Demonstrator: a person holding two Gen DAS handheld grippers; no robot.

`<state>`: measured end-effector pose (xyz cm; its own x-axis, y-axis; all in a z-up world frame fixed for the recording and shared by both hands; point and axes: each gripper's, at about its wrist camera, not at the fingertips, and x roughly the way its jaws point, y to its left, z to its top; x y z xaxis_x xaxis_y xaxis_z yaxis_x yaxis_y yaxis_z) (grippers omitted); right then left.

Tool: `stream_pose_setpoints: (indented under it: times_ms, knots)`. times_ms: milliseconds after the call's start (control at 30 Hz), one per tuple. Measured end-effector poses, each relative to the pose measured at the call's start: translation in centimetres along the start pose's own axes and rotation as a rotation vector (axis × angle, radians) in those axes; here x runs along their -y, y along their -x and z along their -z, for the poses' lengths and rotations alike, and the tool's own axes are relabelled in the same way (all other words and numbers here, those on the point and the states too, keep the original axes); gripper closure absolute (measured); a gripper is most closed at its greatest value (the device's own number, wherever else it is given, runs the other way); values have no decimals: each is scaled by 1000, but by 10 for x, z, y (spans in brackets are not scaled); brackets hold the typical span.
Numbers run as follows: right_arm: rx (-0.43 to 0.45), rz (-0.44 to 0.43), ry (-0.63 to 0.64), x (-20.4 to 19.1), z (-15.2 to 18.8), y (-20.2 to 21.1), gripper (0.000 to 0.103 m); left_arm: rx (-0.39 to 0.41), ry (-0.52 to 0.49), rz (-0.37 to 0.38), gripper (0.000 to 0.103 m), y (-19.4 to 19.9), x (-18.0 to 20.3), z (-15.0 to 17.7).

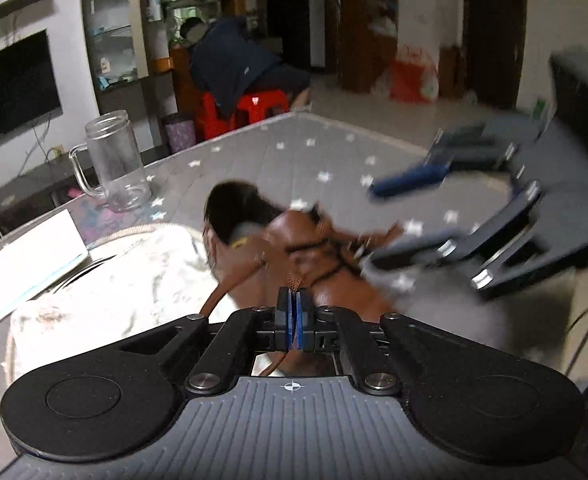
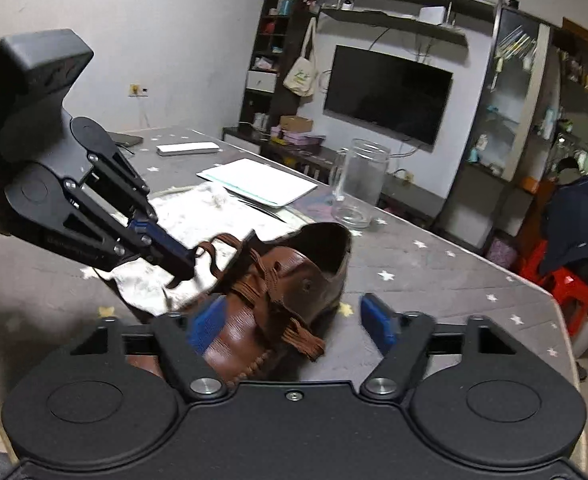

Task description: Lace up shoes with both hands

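A brown leather shoe (image 2: 294, 276) lies on the grey star-patterned table, partly on a white cloth; it also shows in the left wrist view (image 1: 294, 256). My left gripper (image 1: 294, 300) is shut on the brown lace (image 1: 230, 284), whose frayed end sticks out above the pads. In the right wrist view the left gripper (image 2: 184, 264) holds the lace loop (image 2: 214, 252) just left of the shoe. My right gripper (image 2: 290, 320) is open, its blue pads either side of the shoe's laced front. It appears blurred in the left wrist view (image 1: 382, 224), beside the shoe.
A clear glass mug (image 2: 358, 184) stands behind the shoe, also in the left wrist view (image 1: 114, 160). White papers (image 2: 258, 184) and a white cloth (image 2: 198, 216) lie left of it. A person sits on a red stool (image 2: 566, 284) beyond the table's far edge.
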<state>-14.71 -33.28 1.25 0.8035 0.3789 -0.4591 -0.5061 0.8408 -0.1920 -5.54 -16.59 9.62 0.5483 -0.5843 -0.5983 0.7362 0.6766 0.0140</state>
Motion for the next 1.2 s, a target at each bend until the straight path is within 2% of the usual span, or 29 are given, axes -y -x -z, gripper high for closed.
stream_pose_setpoints:
  times_ms: [100, 133, 167, 200, 267, 400, 567, 667, 833, 900, 933, 967, 1067, 1200]
  knots:
    - [-15, -33, -20, 2, -2, -9, 63, 17, 69, 37, 101, 4, -3, -9]
    - [-21, -41, -29, 4, -1, -11, 76, 18, 68, 35, 101, 4, -2, -10]
    - [-27, -45, -36, 5, 0, -12, 84, 18, 66, 33, 101, 5, -1, -11]
    - [-32, -49, -43, 7, 1, -13, 85, 18, 62, 31, 101, 5, 0, -12]
    - [-42, -56, -56, 10, 4, -14, 95, 14, 68, 38, 101, 4, -1, -13]
    - [-62, -72, -84, 15, 8, -17, 95, 4, 152, 76, 101, 2, -9, -11]
    - [-120, -28, -93, 18, 27, -17, 96, -3, 227, 111, 101, 1, -15, -10]
    - [-141, -5, -62, 14, 36, -17, 96, -3, 233, 107, 101, 2, -15, -11]
    - [-71, -2, 10, 6, 27, 1, 95, -7, 265, 111, 100, 3, -17, -13]
    - [-49, -16, 34, 5, 21, -1, 81, -8, 271, 112, 100, 3, -16, -14]
    - [-34, -18, 51, 4, 17, -3, 72, -9, 271, 112, 100, 3, -15, -14]
    - [-28, -19, 65, 3, 15, -5, 71, -11, 269, 110, 100, 3, -13, -15]
    - [-33, -44, 79, 2, 10, -16, 71, -9, 263, 106, 100, 5, -11, -17]
    - [-45, -92, 51, 4, 9, -24, 85, 15, 267, 102, 100, 8, -11, -21]
